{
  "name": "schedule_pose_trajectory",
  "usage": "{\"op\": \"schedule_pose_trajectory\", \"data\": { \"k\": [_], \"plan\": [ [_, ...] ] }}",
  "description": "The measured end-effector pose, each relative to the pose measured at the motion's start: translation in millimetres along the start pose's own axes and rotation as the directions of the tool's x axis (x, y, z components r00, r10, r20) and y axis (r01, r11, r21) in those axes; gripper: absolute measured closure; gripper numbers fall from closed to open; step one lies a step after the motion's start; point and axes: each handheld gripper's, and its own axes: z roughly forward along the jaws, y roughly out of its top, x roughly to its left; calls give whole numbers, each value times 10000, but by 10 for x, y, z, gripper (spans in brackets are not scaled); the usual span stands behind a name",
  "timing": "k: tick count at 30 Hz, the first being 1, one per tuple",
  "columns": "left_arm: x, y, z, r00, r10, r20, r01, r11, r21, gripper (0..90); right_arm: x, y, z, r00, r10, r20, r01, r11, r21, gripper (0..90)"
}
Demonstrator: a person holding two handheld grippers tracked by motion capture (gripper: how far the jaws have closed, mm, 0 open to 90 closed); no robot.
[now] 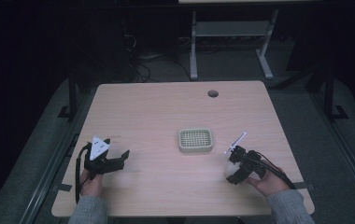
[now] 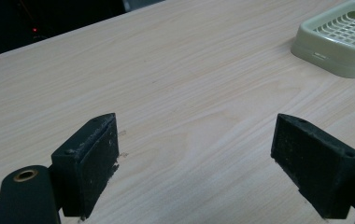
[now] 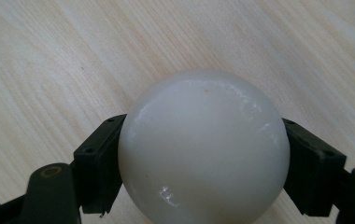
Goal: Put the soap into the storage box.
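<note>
One white ball [image 3: 203, 149] is squeezed tight in the right gripper [image 1: 239, 168] near the table's [image 1: 166, 107] front right corner, not yet in the green basket [image 1: 195, 140], while the left gripper [image 1: 112, 161] gapes empty.

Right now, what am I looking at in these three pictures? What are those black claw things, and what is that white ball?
A person sits at a wooden table holding a hand-held gripper, a two-jaw clamp, in each hand. One picture looks down from above. The other two come from small cameras riding on each gripper, looking along its jaws. The left gripper is open, with nothing between its jaws. The right gripper is closed on a smooth white ball. On the table's middle lies a pale green tray with a grid floor.
</note>
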Motion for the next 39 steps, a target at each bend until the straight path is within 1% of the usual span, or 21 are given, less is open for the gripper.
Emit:
{"op": "schedule_pose_trajectory", "data": {
  "k": [8, 10, 17, 22, 26, 34, 36, 39],
  "plan": [
    [-11, 3, 10, 10000, 10, 12, -11, 10000, 75, 148, -38, 14, -65, 10000, 52, -72, -53, 9999, -143, 235],
    [-4, 4, 7, 10000, 24, 6, -24, 10000, 50, 148, -42, 26, -78, 10000, 59, -23, -60, 9998, -188, 235],
    [6, 2, 4, 10000, -60, -38, 61, 10000, 63, 148, -55, 96, -124, 10000, -10, -93, 8, 9996, -294, 235],
    [-5, 3, 20, 10000, -54, -21, 54, 10000, -31, 148, -71, 143, -160, 10000, -43, -69, 40, 9993, -364, 234],
    [-5, 5, 16, 10000, 13, -35, -13, 10000, 32, 148, -75, 175, -178, 9999, -70, -116, 65, 9990, -445, 234],
    [0, 3, 13, 10000, -8, -22, 8, 10000, 40, 149, -106, 245, -208, 9999, -130, -81, 126, 9989, -447, 234],
    [-1, 0, 16, 10000, -8, -24, 8, 10000, 33, 149, -120, 261, -220, 9998, -110, -143, 103, 9988, -479, 234],
    [0, 0, 10, 10000, 2, -1, -2, 10000, 44, 148, -126, 294, -227, 9998, -187, -52, 185, 9989, -426, 234]
  ]
}}
